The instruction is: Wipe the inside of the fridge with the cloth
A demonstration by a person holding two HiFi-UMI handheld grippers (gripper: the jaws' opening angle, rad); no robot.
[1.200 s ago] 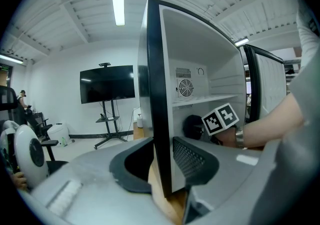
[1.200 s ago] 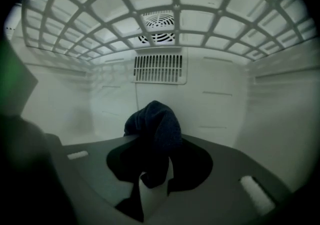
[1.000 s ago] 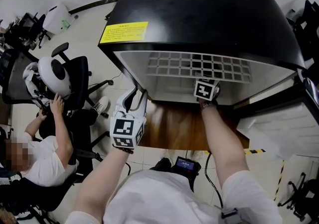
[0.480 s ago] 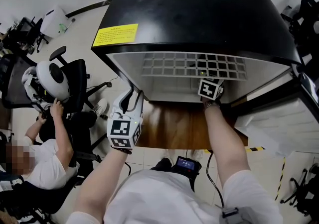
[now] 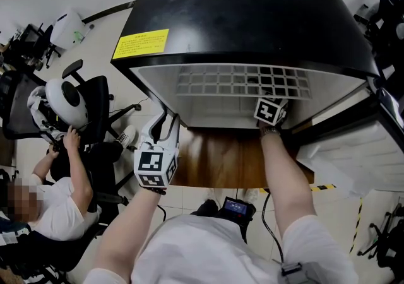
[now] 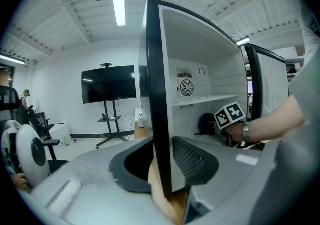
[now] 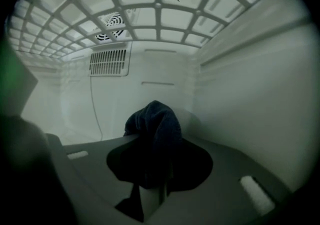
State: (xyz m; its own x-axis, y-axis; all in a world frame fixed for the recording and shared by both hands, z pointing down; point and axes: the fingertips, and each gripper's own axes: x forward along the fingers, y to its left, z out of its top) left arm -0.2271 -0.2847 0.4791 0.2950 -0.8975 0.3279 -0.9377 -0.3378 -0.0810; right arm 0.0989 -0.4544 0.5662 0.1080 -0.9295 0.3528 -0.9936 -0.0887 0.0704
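swept rightward inside the fridge (image 5: pixel 252 11) over the last second, with right gripper (image 7: pixel 159 179) pinched on the dark cloth (image 7: pixel 152 124), left gripper (image 5: pixel 163 131) clamped half-wide on the side wall (image 6: pixel 153 69); wiping underway.

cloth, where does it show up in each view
head view: not seen; it is inside the fridge, past the right gripper
left gripper view: cloth, a dark lump centre right, just left of that gripper's marker cube
right gripper view: dead centre, clamped between the jaws
shared landmark: the wire shelf, above the cloth
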